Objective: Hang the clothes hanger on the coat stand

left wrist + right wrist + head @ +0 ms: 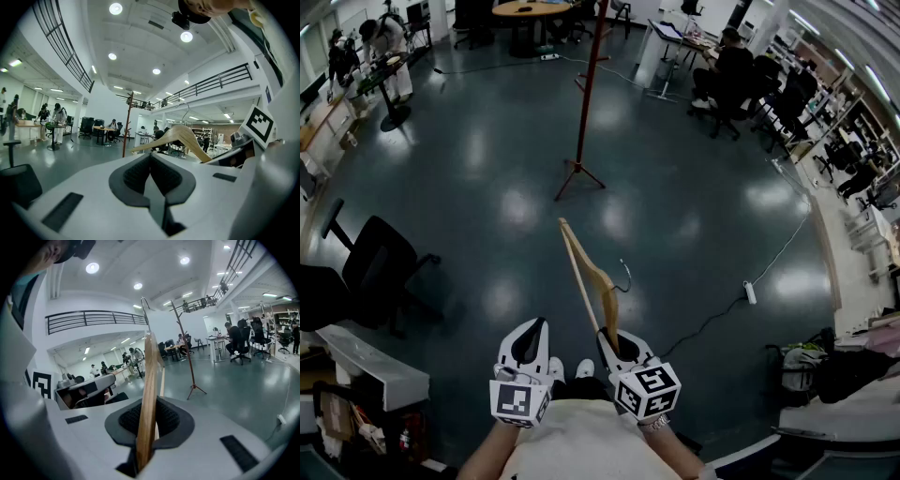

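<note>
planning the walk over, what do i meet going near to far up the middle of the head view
right gripper → light wooden clothes hanger held in it, pointing ahead → dark red tripod coat stand → round wooden table at the far end

Open floor [487,169] reaches the coat stand [584,103]; chair [380,267] left, cable [717,314] right.

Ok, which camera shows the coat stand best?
The right gripper view: the coat stand stands whole, hooks to tripod feet. The head view cuts off its top; the left gripper view shows it small and distant.
</note>
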The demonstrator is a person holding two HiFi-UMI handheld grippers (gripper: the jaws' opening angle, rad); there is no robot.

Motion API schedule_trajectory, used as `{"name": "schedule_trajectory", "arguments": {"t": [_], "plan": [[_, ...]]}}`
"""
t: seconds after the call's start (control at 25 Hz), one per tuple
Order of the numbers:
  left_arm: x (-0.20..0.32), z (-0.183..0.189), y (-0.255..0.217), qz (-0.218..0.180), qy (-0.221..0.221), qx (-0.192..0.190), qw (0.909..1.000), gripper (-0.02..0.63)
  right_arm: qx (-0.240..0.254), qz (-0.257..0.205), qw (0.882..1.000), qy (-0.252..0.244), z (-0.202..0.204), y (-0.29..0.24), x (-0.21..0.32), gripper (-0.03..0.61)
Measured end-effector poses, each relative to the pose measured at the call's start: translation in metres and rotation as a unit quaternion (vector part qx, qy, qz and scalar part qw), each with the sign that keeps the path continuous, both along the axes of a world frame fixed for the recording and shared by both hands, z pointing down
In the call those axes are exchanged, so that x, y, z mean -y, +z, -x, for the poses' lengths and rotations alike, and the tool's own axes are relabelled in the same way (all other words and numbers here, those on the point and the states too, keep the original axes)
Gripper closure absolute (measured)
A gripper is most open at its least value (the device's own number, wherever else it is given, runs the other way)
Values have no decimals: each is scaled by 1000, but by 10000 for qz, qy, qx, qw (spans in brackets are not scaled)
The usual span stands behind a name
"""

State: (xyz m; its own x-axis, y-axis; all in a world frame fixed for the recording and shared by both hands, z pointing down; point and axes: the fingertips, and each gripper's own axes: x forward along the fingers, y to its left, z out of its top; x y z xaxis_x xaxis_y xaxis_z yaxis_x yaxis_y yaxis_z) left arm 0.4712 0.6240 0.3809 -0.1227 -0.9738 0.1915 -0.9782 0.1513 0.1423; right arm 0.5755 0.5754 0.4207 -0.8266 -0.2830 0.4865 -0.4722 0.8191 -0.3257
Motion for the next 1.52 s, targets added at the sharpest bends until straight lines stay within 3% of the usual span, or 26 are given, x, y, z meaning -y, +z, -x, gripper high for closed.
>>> {"name": "schedule_trajectory", "arguments": {"t": [0.28, 0.6, 0.8, 1.0, 1.28, 1.52], "plan": [[40, -8, 0, -98, -183, 9, 9998, 601, 57, -68, 9999, -110, -8, 7, 39, 535], [62, -30, -15, -26, -147, 425, 9990, 601, 500, -278, 9982, -160, -22, -14, 67, 535], [75, -41, -10, -53, -400, 292, 9988, 601, 490, -350, 9981, -138, -39, -9, 89, 535], [93, -53, -22, -207, -271, 392, 9987, 601, 515, -332, 9980, -159, -43, -14, 102, 535], [108, -15, -3, -174, -352, 173, 9991, 601, 312, -501, 9982, -119, -13, -7, 121, 535], [157, 40, 0, -314, -136, 64, 9994, 601, 93, -458, 9989, 28, 36, 5, 160, 535]]}}
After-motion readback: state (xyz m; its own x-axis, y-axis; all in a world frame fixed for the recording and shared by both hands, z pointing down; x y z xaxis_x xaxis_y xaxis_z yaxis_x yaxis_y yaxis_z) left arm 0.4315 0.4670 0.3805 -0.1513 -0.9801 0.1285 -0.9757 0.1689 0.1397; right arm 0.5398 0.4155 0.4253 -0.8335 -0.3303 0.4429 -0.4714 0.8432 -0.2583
